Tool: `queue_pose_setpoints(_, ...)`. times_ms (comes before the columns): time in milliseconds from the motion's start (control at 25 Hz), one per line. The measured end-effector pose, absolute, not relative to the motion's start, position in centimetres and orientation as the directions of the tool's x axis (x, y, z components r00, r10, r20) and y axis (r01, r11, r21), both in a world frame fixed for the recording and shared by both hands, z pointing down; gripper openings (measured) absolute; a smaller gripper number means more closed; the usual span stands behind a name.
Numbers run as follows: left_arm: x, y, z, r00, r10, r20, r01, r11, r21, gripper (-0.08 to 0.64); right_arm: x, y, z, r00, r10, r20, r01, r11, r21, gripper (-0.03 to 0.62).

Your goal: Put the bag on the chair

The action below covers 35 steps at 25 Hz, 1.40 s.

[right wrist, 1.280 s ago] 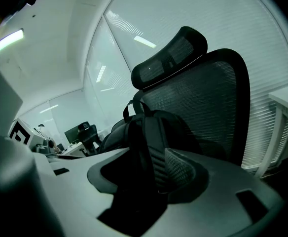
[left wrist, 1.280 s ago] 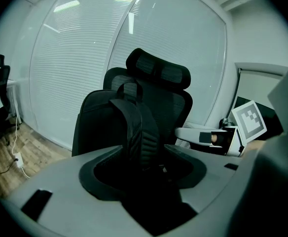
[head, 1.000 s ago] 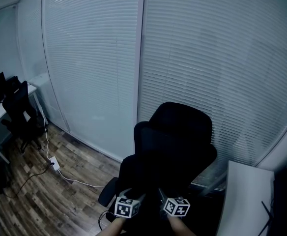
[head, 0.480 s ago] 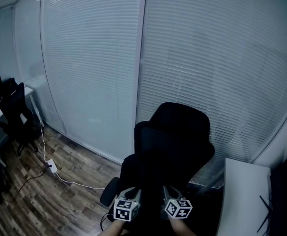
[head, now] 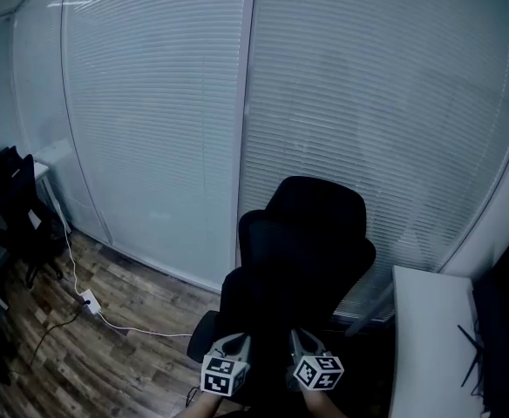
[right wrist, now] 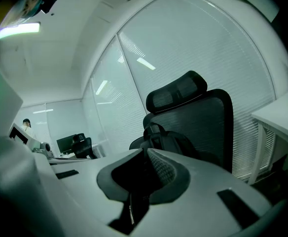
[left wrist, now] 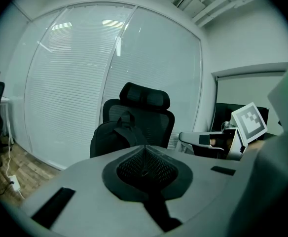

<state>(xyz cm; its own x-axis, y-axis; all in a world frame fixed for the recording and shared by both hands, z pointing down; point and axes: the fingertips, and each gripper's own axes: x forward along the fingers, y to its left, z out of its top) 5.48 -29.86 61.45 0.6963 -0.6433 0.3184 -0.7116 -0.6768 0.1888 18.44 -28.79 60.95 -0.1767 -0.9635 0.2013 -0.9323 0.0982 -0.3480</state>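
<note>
A black bag (head: 268,281) rests upright on the seat of a black office chair (head: 320,212), leaning on its backrest. Both grippers hang just in front of it, low in the head view, and neither touches it. My left gripper (head: 240,341) is shut with nothing between its jaws, and so is my right gripper (head: 295,338). In the left gripper view the bag (left wrist: 115,137) and chair (left wrist: 145,97) stand beyond the closed tips of the left gripper (left wrist: 144,151). The right gripper view shows the bag (right wrist: 167,138) against the chair (right wrist: 210,115) past the right gripper (right wrist: 146,154).
A glass wall with white blinds (head: 150,129) runs behind the chair. A white desk (head: 429,338) with a dark monitor (head: 503,316) stands at the right. On the wooden floor at the left lie a power strip with a cable (head: 87,301) and another black chair (head: 19,212).
Both grippers sit a little lower and closer to me, with their jaws drawn together. The head view has swung slightly to the right. Bag and chair have not moved.
</note>
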Motion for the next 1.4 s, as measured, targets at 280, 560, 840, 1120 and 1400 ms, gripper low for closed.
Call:
queue_pose_setpoints(280, 2.2, -26.0, 60.8, 0.736, -0.608, 0.298, -0.668, -0.723, 0.174, 0.020, 15.1, -24.6, 60.2, -0.129, -0.974, 0.185, -0.938, 0.059, -0.342, 0.054)
queue_pose_setpoints(560, -0.9, -22.3, 59.8, 0.772, -0.574, 0.271, -0.628, -0.754, 0.191, 0.019, 12.2, -20.7, 59.3, -0.090, -0.981, 0.171, -0.940, 0.027, -0.339, 0.052)
queue_pose_setpoints(840, -2.9, -19.3, 59.1, 0.797, -0.555, 0.238, -0.599, -0.775, 0.200, 0.020, 10.2, -17.6, 58.9, -0.066, -0.985, 0.162, -0.942, 0.008, -0.335, 0.051)
queue_pose_setpoints(1120, -5.1, -16.3, 59.3, 0.815, -0.530, 0.236, -0.575, -0.789, 0.215, 0.018, 7.8, -14.2, 59.1, -0.046, -0.984, 0.173, -0.941, -0.016, -0.339, 0.049)
queue_pose_setpoints(1400, -6.9, -13.8, 59.6, 0.833, -0.507, 0.221, -0.549, -0.809, 0.212, 0.018, 5.5, -11.5, 59.1, -0.041, -0.986, 0.160, -0.937, -0.017, -0.349, 0.049)
